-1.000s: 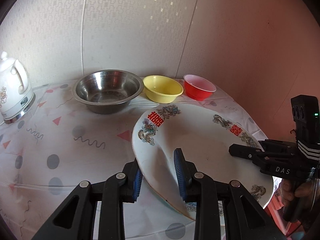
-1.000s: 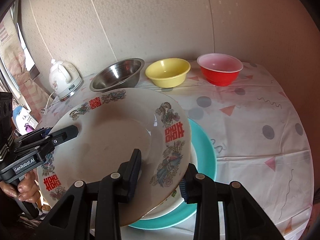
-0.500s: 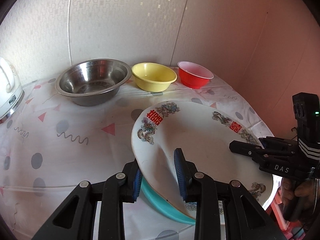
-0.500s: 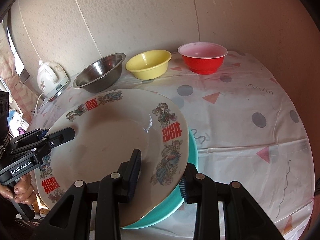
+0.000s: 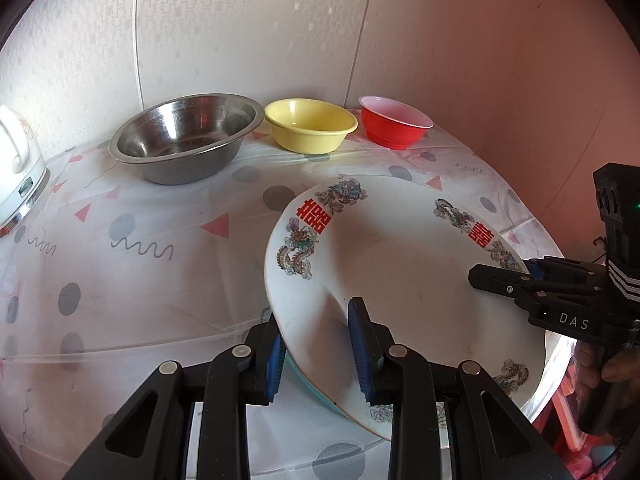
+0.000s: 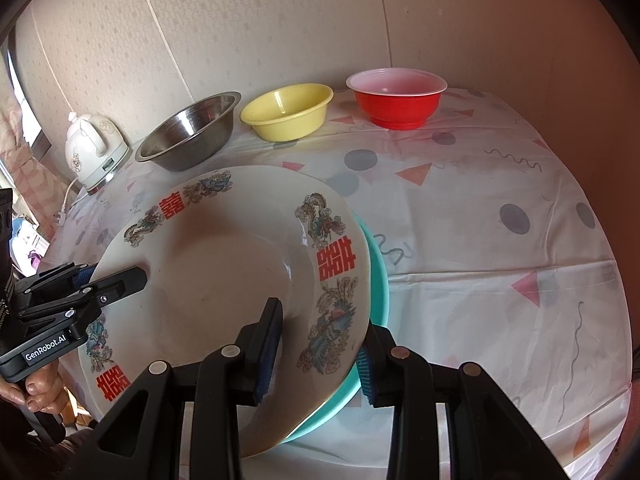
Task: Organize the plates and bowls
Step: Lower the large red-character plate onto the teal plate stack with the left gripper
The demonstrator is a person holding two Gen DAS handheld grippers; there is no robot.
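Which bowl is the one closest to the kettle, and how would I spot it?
Look along the wall at the back of the table, where three bowls stand in a row. The steel bowl is beside the white kettle; it alone is shiny metal, and wider than the yellow bowl and red bowl.

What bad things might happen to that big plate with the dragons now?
The big plate is pinched only at two spots on its rim, by the left gripper and the right gripper. If either one lets go first, it may tip or slide off. It hangs tilted over the teal plate, so a quick drop might chip both. The stack sits close to the table's near edge, so a push might send it off.
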